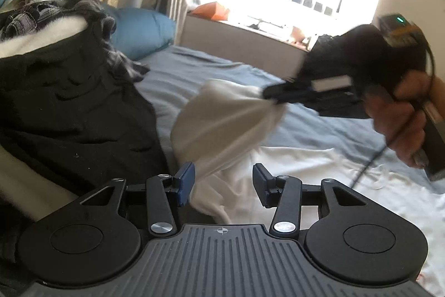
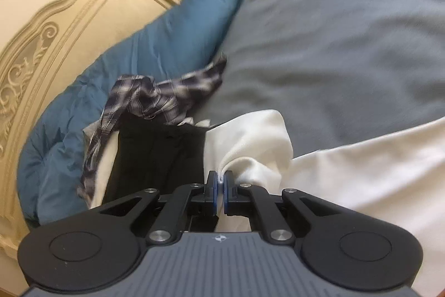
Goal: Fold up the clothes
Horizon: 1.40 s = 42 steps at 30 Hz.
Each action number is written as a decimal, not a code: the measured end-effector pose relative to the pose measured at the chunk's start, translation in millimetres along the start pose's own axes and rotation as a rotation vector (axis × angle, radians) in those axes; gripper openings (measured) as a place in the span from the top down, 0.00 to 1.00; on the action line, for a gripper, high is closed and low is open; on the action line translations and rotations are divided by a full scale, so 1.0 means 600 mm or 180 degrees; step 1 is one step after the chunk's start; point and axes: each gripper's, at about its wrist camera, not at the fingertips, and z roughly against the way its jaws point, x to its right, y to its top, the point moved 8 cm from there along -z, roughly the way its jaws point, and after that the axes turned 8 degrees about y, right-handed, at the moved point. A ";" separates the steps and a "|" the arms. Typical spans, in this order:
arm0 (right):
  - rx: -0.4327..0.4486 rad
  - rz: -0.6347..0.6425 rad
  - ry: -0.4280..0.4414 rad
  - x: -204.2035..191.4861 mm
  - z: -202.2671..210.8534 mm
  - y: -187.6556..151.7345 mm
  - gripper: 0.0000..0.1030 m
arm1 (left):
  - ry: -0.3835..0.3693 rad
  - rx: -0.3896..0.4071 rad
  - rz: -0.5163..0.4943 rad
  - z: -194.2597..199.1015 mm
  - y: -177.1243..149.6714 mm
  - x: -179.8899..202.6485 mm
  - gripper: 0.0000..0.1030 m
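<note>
White garment (image 2: 250, 146) edge pinched in the closed right gripper (image 2: 221, 183); left gripper (image 1: 222, 183) spread beside it, holding nothing

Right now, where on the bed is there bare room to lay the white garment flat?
Free: the grey sheet, bordered by the blue pillow, the windowsill and the white garment. Crowded: the headboard side, where black clothes and a plaid shirt are piled.
</note>
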 end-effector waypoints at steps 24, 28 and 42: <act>-0.0976 0.2334 -0.0637 -0.046 0.125 -0.285 0.77 | 0.0272 -0.0423 -0.0410 -0.082 -0.067 0.026 0.52; -0.0550 0.1483 -0.0665 0.001 0.164 -0.212 0.71 | 0.0291 -0.0437 -0.0306 -0.070 -0.064 0.010 0.52; -0.0364 0.0014 0.0310 0.041 0.059 -0.183 0.77 | -0.0141 -0.0374 -0.0368 -0.012 -0.077 0.047 0.33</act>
